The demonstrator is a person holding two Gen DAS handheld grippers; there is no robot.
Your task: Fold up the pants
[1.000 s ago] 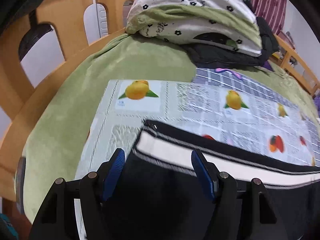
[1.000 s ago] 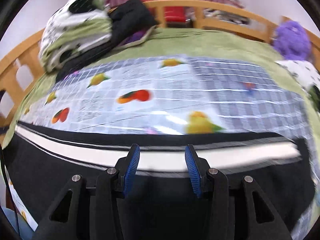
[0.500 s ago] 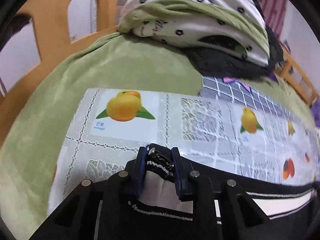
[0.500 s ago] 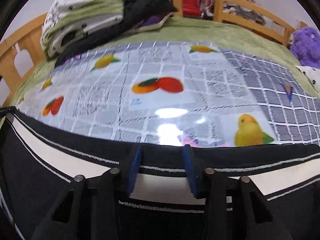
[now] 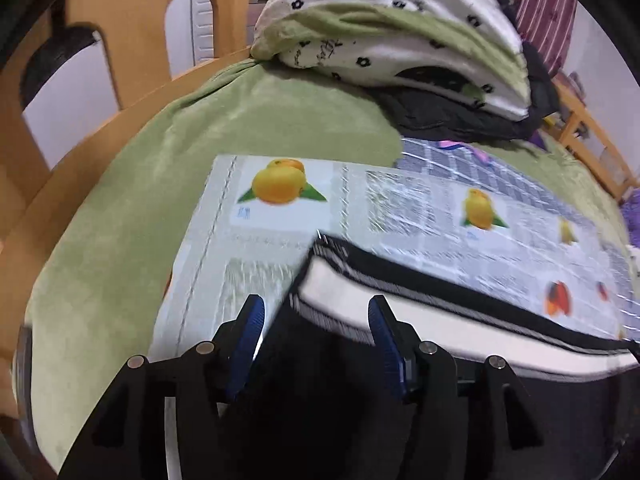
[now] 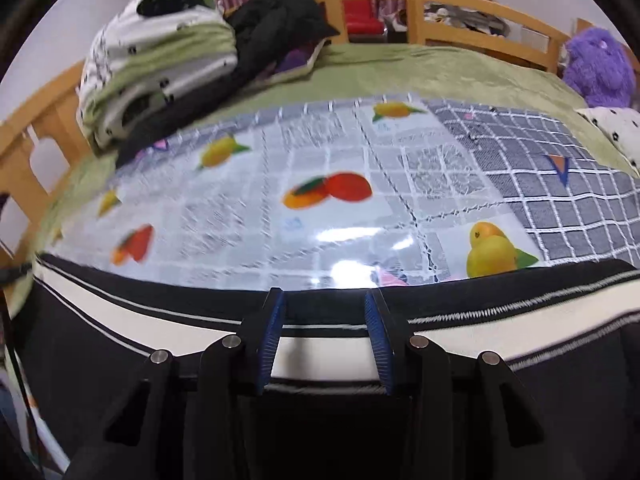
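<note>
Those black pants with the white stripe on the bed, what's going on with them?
A person holding a two-finger gripper in each hand is folding the black pants with a white side stripe on a fruit-print plastic mat. The left gripper has just opened off their end. The right gripper straddles the stripe, jaws apart.

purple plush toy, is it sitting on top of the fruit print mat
No, the purple plush toy sits on the green blanket at the far right edge of the bed, clear of the fruit print mat.
</note>
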